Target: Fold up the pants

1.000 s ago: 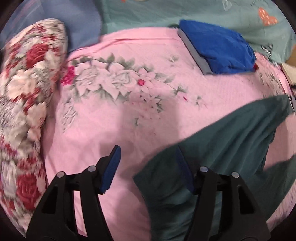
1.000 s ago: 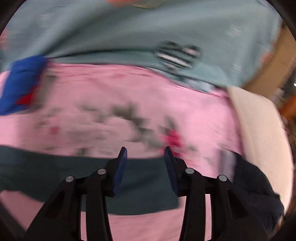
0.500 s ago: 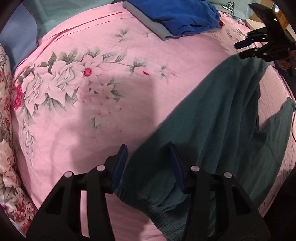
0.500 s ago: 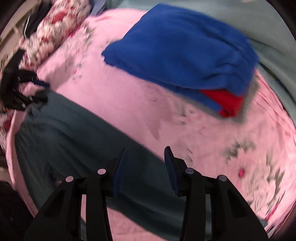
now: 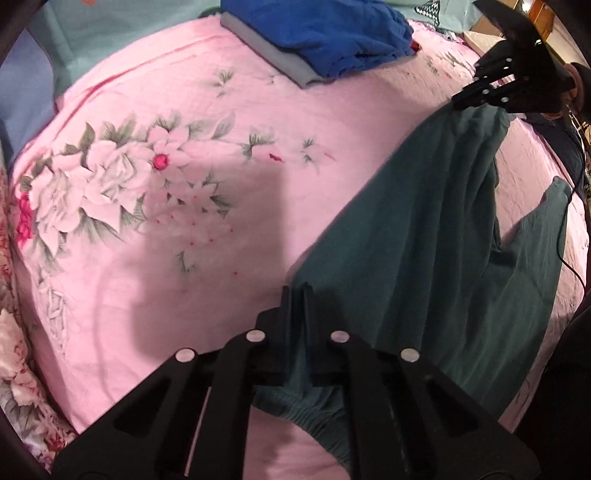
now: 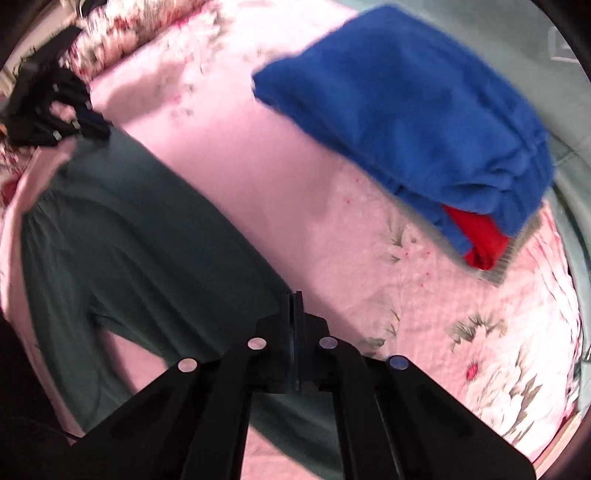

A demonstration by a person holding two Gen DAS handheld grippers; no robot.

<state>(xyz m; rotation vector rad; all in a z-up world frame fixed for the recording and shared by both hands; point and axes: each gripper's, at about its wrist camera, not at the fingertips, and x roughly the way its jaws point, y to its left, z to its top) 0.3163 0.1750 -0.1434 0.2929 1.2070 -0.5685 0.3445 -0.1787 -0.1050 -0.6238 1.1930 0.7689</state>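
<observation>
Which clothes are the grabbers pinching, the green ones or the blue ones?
The dark green pants. Both grabbers clamp their edge; the folded blue clothes lie untouched farther up the bed.

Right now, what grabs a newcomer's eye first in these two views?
The dark green pants stretched across the pink floral bedspread, with the left gripper shut on the waistband end and the right gripper shut on the far end. Behind them sits a folded blue garment.

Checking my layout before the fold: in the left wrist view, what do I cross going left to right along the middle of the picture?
Floral pillow → white flower print on the pink bedspread → dark green pants, whose far end the right gripper holds.
</observation>
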